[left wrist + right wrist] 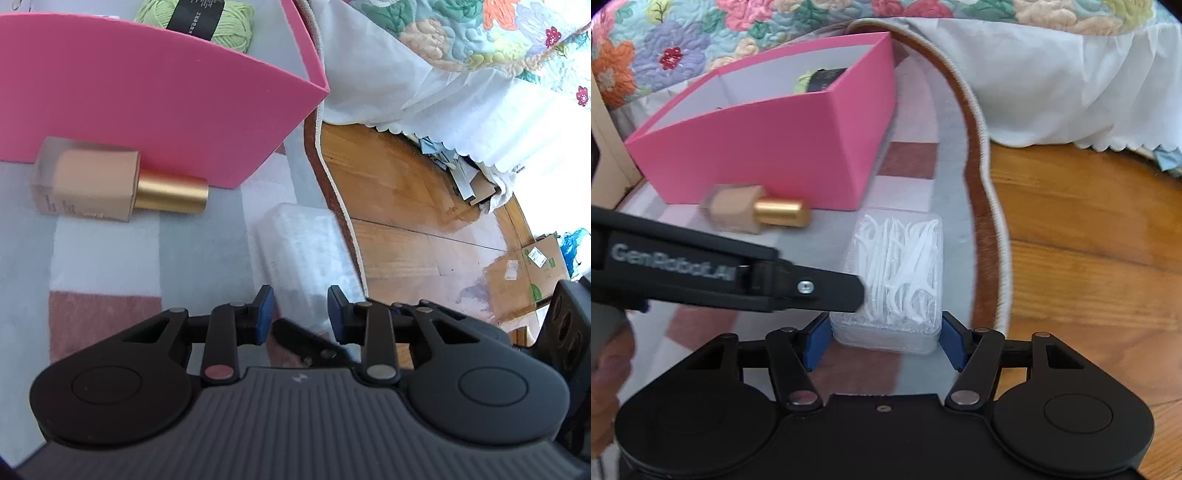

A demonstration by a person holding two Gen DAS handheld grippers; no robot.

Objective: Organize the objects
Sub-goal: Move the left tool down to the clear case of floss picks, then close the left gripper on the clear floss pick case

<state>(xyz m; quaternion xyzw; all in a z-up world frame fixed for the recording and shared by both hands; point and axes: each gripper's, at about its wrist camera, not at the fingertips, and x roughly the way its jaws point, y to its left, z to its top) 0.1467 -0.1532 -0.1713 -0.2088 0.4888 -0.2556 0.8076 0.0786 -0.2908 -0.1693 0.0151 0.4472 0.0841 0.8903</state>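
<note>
A pink box (155, 92) fills the upper left of the frame, with a ball of green yarn (207, 18) inside it at the top. Just below the box a tan bottle with a gold cap (110, 184) lies on its side on the rug (110, 258). At lower centre the left gripper (301, 310) straddles a clear plastic box (306, 254), blurred. Wooden floor (406, 221) and a floral quilt (480, 33) fill the right.

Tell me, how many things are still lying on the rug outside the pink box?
2. The makeup bottle lies against the pink box's front wall. The clear floss-pick case lies nearer, between the right gripper's pads. The box may hide others.
</note>
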